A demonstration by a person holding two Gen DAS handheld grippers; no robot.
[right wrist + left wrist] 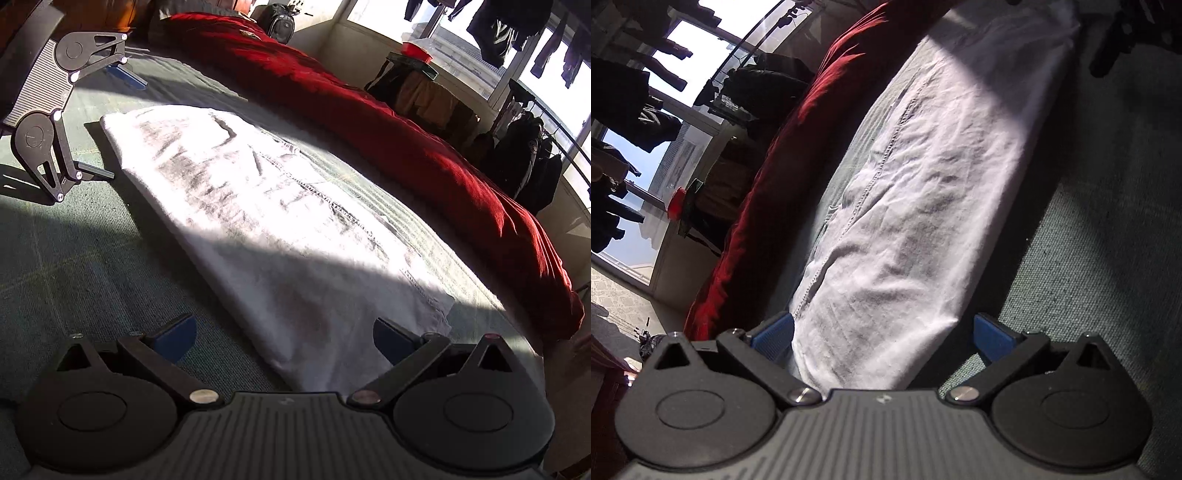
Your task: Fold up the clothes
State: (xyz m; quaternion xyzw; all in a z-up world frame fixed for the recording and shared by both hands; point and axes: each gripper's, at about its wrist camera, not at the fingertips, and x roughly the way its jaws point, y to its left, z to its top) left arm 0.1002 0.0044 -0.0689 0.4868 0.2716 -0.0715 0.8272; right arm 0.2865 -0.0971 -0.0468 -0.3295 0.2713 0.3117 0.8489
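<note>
Lying flat on the green bedcover (92, 258), the white garment (258, 229) already looks folded lengthwise into a long narrow strip, so the remaining work is probably the crosswise folds. Its long axis runs from lower centre to upper left in the right wrist view, and from bottom centre to upper right in the left wrist view (905, 221). The right gripper (284, 338) sits at one short end and the left gripper (882, 334) at the other, each spread wide and gripping nothing. A red duvet (406, 129) lies beyond the strip.
</note>
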